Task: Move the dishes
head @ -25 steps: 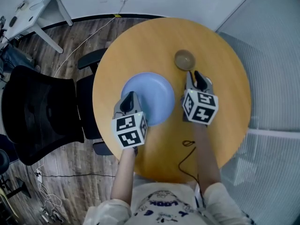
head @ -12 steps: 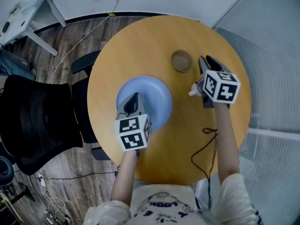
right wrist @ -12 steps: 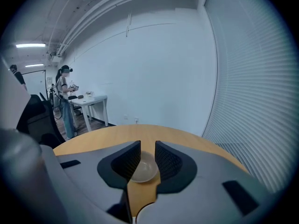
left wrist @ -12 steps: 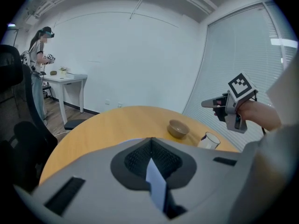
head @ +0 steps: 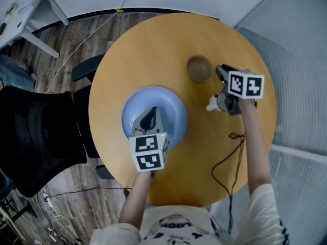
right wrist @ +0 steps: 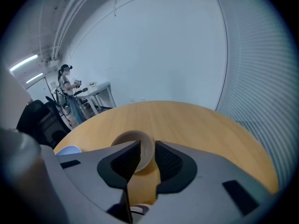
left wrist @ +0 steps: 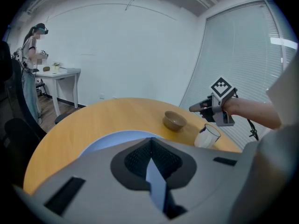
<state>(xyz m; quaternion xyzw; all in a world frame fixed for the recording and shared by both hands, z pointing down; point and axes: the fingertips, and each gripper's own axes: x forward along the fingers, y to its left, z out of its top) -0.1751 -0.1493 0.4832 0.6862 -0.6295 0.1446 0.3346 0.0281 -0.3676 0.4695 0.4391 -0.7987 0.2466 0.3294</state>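
- Pale-blue round plate (head: 171,106): on the near-left part of the round wooden table (head: 153,45). Its near side is under the left gripper (head: 149,114).
- Left gripper: jaws pressed together w/ a thin blue strip btwn the pads, i.e. the plate's rim is clamped.
- Small brown bowl (head: 199,68): upright, beyond the plate & apart from it. Nothing touches it.
- Right gripper (head: 220,70): tips just to the right of the bowl and above it. Jaws are a narrow gap apart w/ nothing pinched; the bowl shows through the gap, further on.
- White cup (head: 214,104): close under the right gripper's body and tilted in the left gripper view. Can't tell if it rests on the table or hangs off the gripper, since the contact is hidden.
- Progress, my read: early. 1 of 3 dishes is gripped & all 3 are over the table, none set aside. Left to do: shift the plate, then deal w/ bowl & cup.
- Around: thin black cable (head: 225,162) trailing over the table's near-right edge; black office chair (head: 36,131) on the floor at left.
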